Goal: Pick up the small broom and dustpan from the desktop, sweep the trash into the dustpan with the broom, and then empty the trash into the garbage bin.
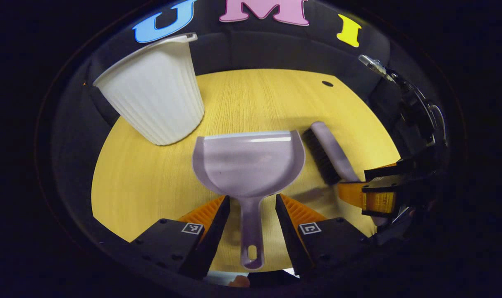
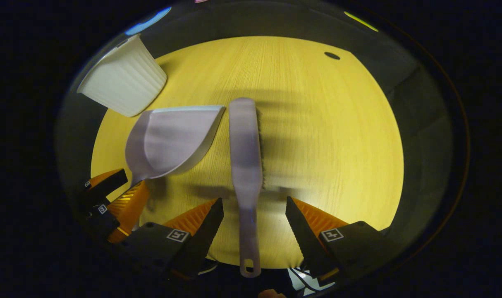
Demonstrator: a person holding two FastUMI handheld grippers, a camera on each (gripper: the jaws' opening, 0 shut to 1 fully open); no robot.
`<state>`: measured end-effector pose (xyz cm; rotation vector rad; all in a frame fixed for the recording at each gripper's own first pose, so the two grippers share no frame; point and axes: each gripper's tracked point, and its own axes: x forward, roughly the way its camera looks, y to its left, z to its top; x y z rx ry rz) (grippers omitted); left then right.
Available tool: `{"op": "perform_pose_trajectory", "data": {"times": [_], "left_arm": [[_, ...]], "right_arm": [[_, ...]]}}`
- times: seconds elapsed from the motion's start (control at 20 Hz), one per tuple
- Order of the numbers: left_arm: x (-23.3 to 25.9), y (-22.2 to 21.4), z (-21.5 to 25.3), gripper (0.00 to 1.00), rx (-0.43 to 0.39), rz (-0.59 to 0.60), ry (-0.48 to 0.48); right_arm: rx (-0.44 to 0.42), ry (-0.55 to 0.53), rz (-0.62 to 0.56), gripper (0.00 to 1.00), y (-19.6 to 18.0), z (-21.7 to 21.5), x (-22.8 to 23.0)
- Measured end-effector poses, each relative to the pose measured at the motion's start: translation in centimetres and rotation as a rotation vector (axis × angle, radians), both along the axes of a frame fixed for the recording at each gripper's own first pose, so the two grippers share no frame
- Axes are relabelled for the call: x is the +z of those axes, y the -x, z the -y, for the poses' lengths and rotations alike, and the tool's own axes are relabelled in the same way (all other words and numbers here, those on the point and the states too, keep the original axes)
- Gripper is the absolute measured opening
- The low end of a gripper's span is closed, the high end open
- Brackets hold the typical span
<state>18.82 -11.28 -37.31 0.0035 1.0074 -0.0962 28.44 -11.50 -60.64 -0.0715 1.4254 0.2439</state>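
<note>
Your left gripper (image 1: pixel 252 207) is spread wide, its fingers either side of the dustpan (image 1: pixel 249 163) handle with clear gaps, so nothing is clamped. The pan itself lies just ahead of those fingertips on the wooden desktop (image 1: pixel 259 99), mouth facing away. Off to that gripper's right, the small broom (image 1: pixel 333 151) rests bristles toward the pan.

Your right gripper (image 2: pixel 254 217) is likewise parted, straddling the broom's handle without touching it; the broom runs straight ahead between the fingers. To its left sits the dustpan, with your other gripper at the pan's handle.

Farthest out, ahead and left of both grippers, the white ribbed garbage bin (image 1: pixel 156 93) stands on the desktop's edge.
</note>
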Motion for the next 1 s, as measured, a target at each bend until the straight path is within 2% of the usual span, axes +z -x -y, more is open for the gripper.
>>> {"op": "perform_pose_trajectory", "data": {"times": [0.1, 0.15, 0.3, 0.4, 0.55, 0.75, 1.0], "left_arm": [[4.3, -0.1, 0.6, 0.78, -0.009, 0.139, 0.032], [6.0, 0.2, 0.5, 0.79, -0.019, 0.202, 0.039], [11.7, 1.4, -0.5, 0.79, -0.033, 0.396, 0.019], [16.5, 3.6, -0.9, 0.79, -0.029, 0.564, 0.035], [20.0, 7.0, -2.0, 0.78, -0.029, 0.777, 0.046], [21.1, 8.5, -2.4, 0.76, -0.044, 0.907, 0.09], [20.8, 8.7, -1.9, 0.76, -0.051, 0.923, 0.077]], "right_arm": [[0.009, -0.014, 0.102, 0.99, -0.8, 0.3, 3.4], [-0.002, -0.041, 0.151, 0.99, -1.2, -0.1, 5.3], [-0.053, -0.12, 0.327, 0.99, -2.8, -1.4, 11.8], [-0.074, -0.142, 0.481, 0.99, -3.5, -2.2, 16.9], [-0.072, -0.135, 0.674, 0.98, -3.2, -2.6, 22.3], [-0.157, -0.207, 0.86, 0.98, -3.1, -4.6, 28.3], [-0.144, -0.185, 0.965, 0.98, -2.2, -6.5, 31.5]]}}
